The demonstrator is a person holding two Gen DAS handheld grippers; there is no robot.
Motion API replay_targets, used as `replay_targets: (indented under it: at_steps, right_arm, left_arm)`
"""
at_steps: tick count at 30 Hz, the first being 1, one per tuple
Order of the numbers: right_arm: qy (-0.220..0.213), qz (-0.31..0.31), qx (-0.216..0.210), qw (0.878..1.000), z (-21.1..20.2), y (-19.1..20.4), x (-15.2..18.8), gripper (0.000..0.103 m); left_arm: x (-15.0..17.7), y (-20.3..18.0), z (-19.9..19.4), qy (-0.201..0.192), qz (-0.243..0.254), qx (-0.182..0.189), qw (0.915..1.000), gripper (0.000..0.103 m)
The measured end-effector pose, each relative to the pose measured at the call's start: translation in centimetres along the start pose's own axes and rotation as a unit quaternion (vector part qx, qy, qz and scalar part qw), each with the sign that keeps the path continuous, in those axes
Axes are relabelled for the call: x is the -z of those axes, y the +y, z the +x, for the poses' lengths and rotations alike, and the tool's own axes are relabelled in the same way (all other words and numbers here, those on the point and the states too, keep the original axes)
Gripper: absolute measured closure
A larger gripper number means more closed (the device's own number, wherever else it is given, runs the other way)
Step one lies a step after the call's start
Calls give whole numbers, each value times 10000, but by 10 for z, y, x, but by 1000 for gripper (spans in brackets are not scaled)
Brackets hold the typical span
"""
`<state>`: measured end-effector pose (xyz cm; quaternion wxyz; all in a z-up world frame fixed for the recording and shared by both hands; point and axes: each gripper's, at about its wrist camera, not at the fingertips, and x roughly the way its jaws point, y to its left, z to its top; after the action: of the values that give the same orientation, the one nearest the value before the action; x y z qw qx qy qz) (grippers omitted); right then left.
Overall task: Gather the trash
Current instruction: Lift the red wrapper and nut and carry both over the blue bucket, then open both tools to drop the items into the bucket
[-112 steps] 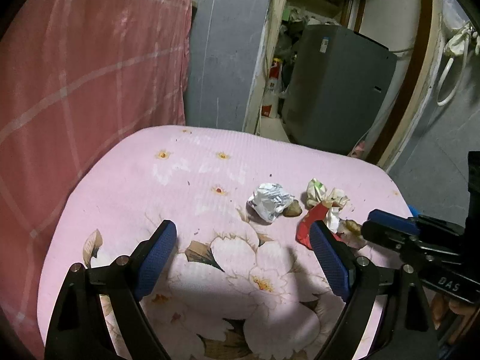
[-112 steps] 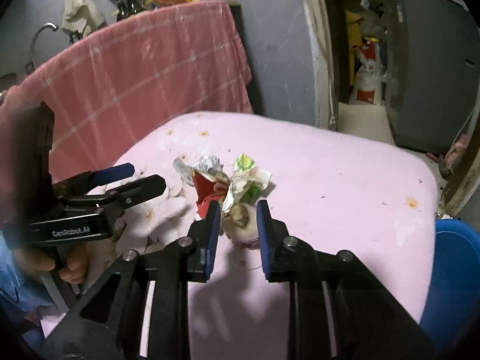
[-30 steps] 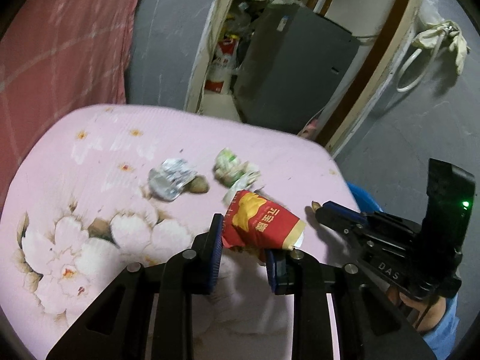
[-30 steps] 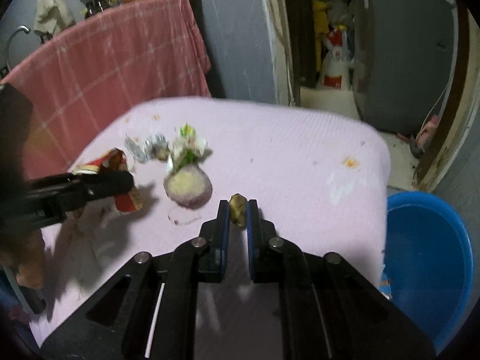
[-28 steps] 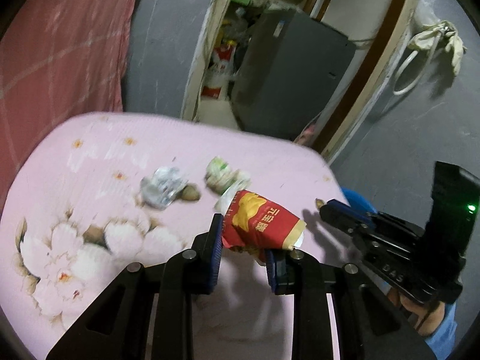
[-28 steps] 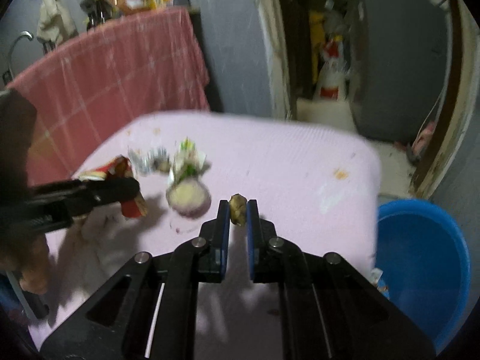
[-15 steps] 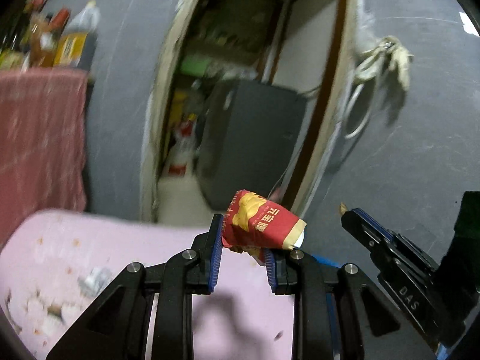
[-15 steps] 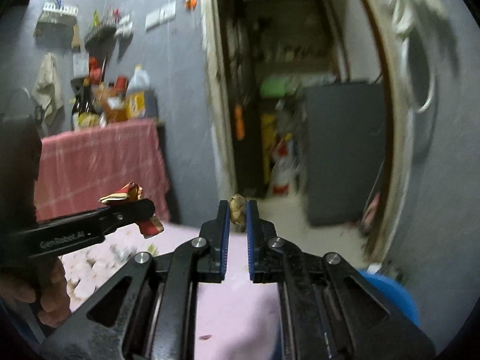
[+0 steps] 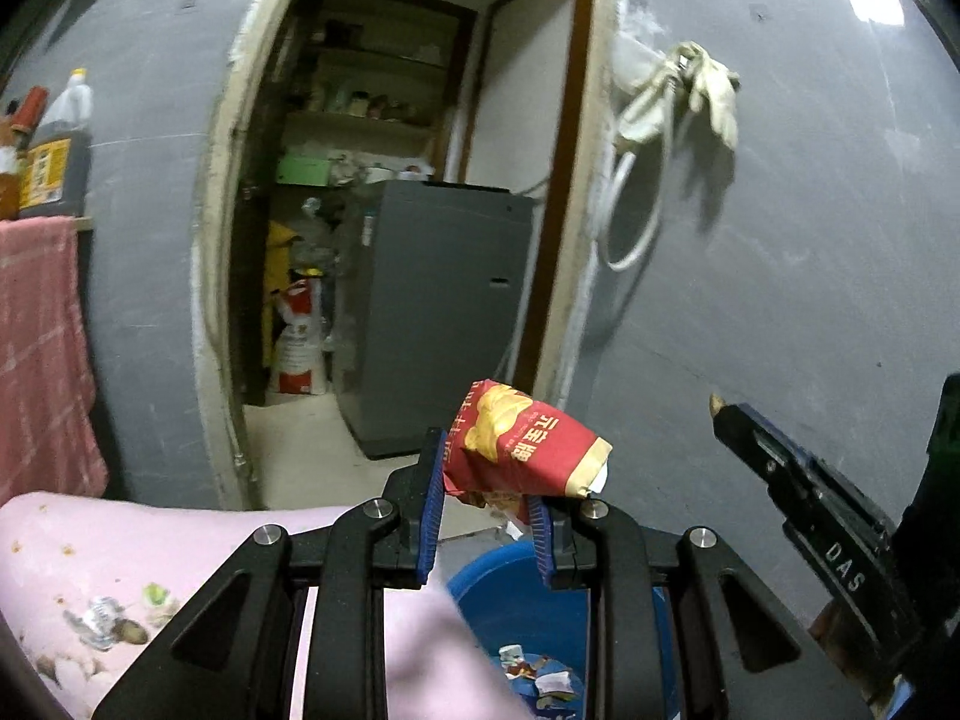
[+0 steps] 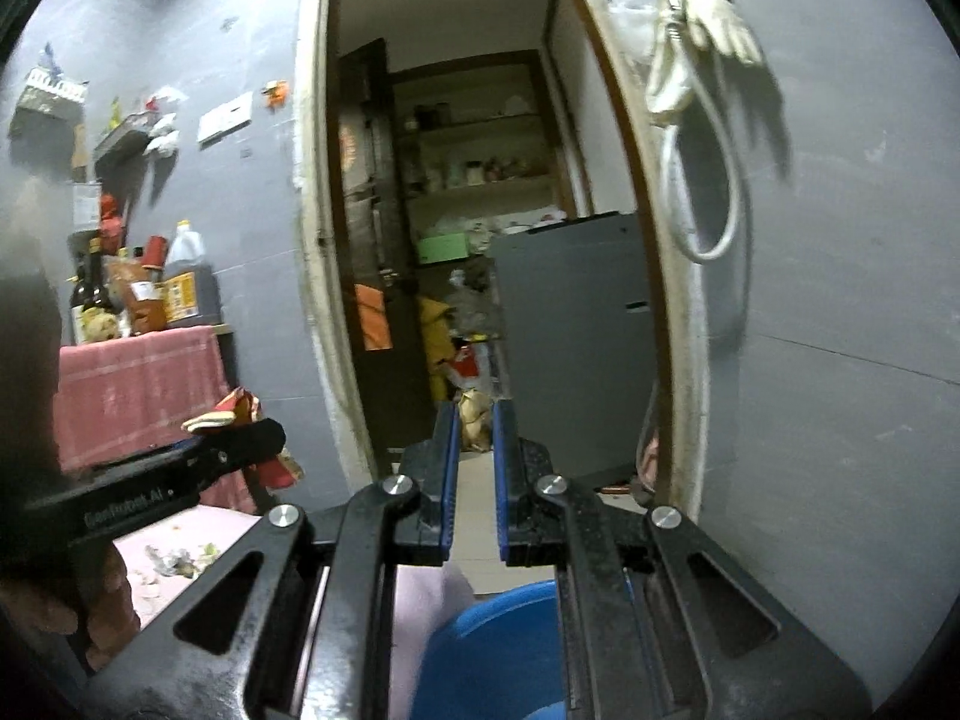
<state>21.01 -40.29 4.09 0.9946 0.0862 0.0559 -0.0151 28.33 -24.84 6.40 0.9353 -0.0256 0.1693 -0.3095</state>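
Observation:
My left gripper (image 9: 483,501) is shut on a crumpled red snack packet (image 9: 525,450) and holds it in the air above the blue bin (image 9: 516,600), which has scraps inside. My right gripper (image 10: 476,423) is shut on a small yellowish scrap (image 10: 474,411), raised over the same blue bin (image 10: 498,648). The right gripper (image 9: 729,414) shows at the right of the left wrist view, the left gripper (image 10: 258,435) at the left of the right wrist view. Several pieces of trash (image 9: 111,621) lie on the pink flowered surface (image 9: 120,540).
A grey wall (image 9: 780,240) is close ahead, with gloves and a hose (image 9: 672,96) hanging on it. An open doorway (image 9: 384,240) shows a grey appliance (image 9: 444,306) and shelves. A red cloth (image 10: 138,390) with bottles stands at the left.
Both grippers have lifted away from the pink surface with their trash and swung right and up, over the blue bin. The view has tilted up toward the wall and doorway.

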Motion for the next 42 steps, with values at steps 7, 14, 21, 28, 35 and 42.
replay_targets:
  at_steps: [7,14,21,28,35,42]
  right_arm:
    - [384,412,314,9979,9,-31,6,92]
    - [1001,886,451,9900,24,-56,19,92]
    - [1417,1318,377,9804,38,-75,33,92]
    - [1583,1351,379,9774,46,-74,35,91]
    - [1612,1336,398,9770,48,-73,33,89]
    - [1494,1334,369,9790,48,-71,31,64]
  left_arm:
    - [12,-21,33,576,77,114,9982,81]
    - [32,-27,62,1333,-27,83,9910,81]
    - [44,-28,76,1766,-87,28,9842,80]
    - [52,-25,83,1970,-165,-11,9803,67]
    - [48,-21,76,1983,-174,-90,9799,61]
    - [42,-4,58,1741,-255,-333,9838,46]
